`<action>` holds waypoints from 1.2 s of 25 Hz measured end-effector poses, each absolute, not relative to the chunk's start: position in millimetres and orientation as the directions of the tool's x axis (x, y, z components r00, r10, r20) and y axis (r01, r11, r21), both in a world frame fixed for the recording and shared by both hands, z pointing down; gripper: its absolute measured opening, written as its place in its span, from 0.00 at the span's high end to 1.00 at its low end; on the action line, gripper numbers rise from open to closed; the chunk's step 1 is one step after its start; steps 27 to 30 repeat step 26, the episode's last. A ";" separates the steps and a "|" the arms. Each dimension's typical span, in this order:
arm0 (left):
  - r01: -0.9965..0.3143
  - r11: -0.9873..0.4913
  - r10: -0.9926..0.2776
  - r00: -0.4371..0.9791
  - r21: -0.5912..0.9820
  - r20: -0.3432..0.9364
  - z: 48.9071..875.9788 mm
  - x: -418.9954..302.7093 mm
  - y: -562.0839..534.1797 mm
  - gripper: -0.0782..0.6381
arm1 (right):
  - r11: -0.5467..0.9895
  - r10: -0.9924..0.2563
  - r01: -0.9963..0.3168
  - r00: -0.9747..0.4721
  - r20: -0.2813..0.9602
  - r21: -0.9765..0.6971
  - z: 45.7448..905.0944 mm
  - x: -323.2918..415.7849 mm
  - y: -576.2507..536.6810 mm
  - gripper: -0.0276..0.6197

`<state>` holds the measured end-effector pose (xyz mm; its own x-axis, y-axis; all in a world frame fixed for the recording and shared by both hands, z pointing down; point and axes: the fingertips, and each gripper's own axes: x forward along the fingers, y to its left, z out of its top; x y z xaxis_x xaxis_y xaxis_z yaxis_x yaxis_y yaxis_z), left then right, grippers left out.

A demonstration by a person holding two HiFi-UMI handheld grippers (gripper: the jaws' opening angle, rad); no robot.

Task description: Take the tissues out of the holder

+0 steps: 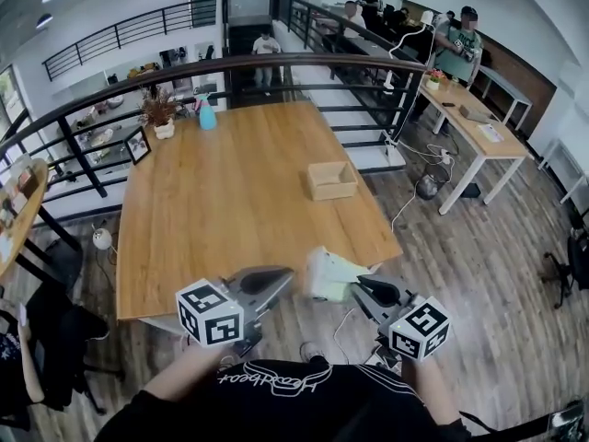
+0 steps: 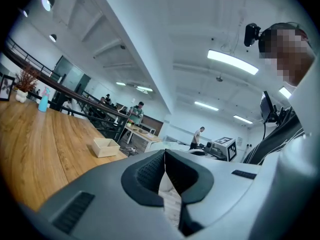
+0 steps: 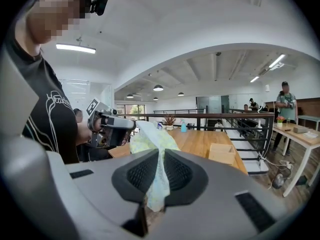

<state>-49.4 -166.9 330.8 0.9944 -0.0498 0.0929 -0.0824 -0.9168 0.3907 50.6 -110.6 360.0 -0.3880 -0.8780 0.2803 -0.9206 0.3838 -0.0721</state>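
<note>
The wooden tissue holder [image 1: 331,180] stands on the long wooden table [image 1: 230,210], toward its right edge; it also shows as a small holder [image 2: 106,147] and holder [image 3: 222,154] in the gripper views. My right gripper [image 1: 362,290] is shut on a pale yellow-green tissue pack [image 1: 329,273], lifted off the table beyond its near corner. In the right gripper view the tissue pack [image 3: 150,139] sticks up between the closed right gripper [image 3: 161,154]. My left gripper [image 1: 282,280] hovers just left of the pack; the left gripper [image 2: 165,153] has its tips touching and nothing pinched.
At the table's far left end stand a potted plant [image 1: 164,118], a blue bottle [image 1: 208,116] and a picture frame [image 1: 138,144]. A black railing [image 1: 276,63] runs behind the table. People sit at a white desk [image 1: 479,127] to the right. Cables [image 1: 405,205] lie on the floor.
</note>
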 end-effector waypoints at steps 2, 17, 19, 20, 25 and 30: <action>-0.065 -0.925 -0.032 0.995 0.375 0.092 328.5 -50.2 -155.7 0.87 | 0.375 -0.881 -0.924 -0.379 0.282 -0.071 359.6 47.0 -100.1 0.89; -0.042 -0.928 -0.010 0.996 0.370 0.088 325.9 -69.4 -129.7 0.87 | 0.343 -0.896 -0.937 -0.349 0.274 -0.072 356.2 28.4 -74.1 0.89; -0.043 -0.926 -0.010 0.996 0.375 0.092 329.5 -70.8 -128.8 0.87 | 0.343 -0.895 -0.936 -0.351 0.276 -0.080 359.4 26.8 -74.4 0.89; -0.044 -0.926 -0.010 0.996 0.376 0.093 330.5 -70.6 -128.7 0.87 | 0.344 -0.894 -0.936 -0.352 0.276 -0.082 360.2 26.6 -74.7 0.89; -0.055 -0.922 -0.019 0.995 0.383 0.096 330.5 -69.0 -131.9 0.87 | 0.348 -0.892 -0.933 -0.360 0.274 -0.091 360.8 27.7 -78.6 0.89; -0.058 -0.921 -0.021 0.995 0.386 0.098 332.0 -70.4 -131.5 0.87 | 0.348 -0.891 -0.933 -0.361 0.275 -0.094 362.4 26.4 -78.5 0.89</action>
